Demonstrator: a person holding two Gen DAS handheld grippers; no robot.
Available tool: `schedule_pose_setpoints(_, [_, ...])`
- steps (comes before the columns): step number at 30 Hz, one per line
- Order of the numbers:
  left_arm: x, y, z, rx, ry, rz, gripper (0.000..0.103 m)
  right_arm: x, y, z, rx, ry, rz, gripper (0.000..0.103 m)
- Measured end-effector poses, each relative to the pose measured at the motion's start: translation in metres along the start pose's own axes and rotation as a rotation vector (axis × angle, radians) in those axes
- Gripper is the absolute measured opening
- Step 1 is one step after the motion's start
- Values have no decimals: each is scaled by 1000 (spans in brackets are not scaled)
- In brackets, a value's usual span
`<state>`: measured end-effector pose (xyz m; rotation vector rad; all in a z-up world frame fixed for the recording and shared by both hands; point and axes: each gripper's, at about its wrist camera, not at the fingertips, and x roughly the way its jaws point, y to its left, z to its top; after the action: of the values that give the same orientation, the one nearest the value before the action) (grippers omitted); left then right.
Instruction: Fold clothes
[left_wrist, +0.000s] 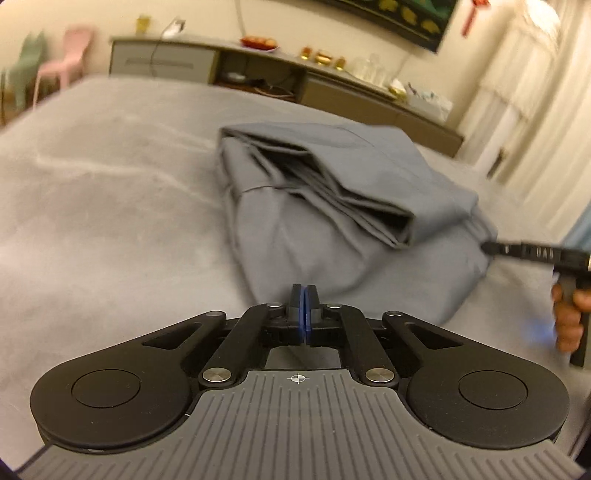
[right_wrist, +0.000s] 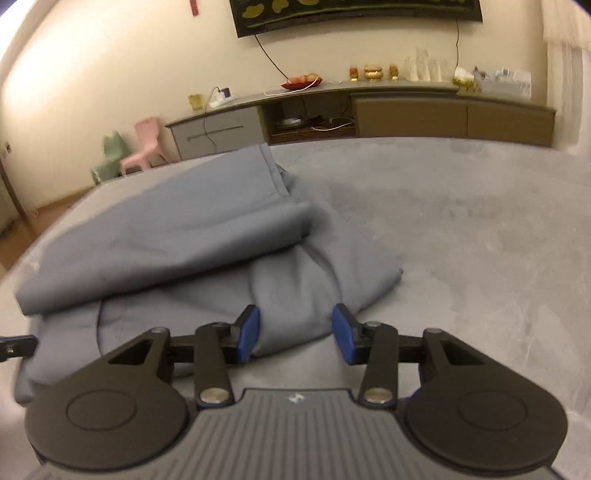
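A grey bed (left_wrist: 92, 177) fills the middle of both views, with a low sideboard (right_wrist: 406, 110) along the wall behind it. On the bed lies the garment (left_wrist: 332, 206), grey-blue and partly folded: in the left wrist view it sits centre to right, a stack of layers with open edges toward the camera; in the right wrist view it spreads from lower left to centre, a thick fold lying across a looser lower flap.

The step in hand looks like a mid-stage fold, with one layer turned over and the lower flap not yet tidy. The next move probably calls for taking a near edge at two points and carrying it over the stack, keeping the layers from sliding.

The left claw (left_wrist: 303, 295) is clenched, blue pads pressed together, at the garment's near edge in the lower centre; I cannot tell whether any cloth is pinched. It tilts down toward the bed.

The right claw (right_wrist: 295, 328) is released, jaws apart, the left pad touching the flap and the right one just beside its edge, nothing gripped. In the left wrist view it reaches in from the right edge, a hand (left_wrist: 569, 317) on its handle.
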<state>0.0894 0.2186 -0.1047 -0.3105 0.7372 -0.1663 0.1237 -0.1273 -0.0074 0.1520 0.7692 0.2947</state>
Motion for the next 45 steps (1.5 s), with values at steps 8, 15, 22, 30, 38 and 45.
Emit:
schedule_pose_setpoints(8, [2, -28, 3, 74, 18, -154, 21, -41, 129, -20, -661, -201, -91, 67])
schedule_pose_setpoints(15, [25, -13, 3, 66, 65, -205, 12, 10, 196, -58, -1309, -172, -186, 66])
schedule_pose_setpoints(22, [20, -9, -4, 39, 55, -225, 10, -26, 213, -48, -1274, -155, -159, 5])
schedule_pose_setpoints(30, [16, -12, -8, 62, 36, -223, 8, -24, 211, -126, -1447, -199, -219, 4])
schedule_pose_setpoints(38, [1, -1, -9, 37, 55, -224, 8, -5, 203, -122, -1586, -275, -264, 8])
schedule_pose_setpoints(45, [-57, 4, -5, -28, -26, -218, 29, -50, 159, -68, -886, -215, -95, 43])
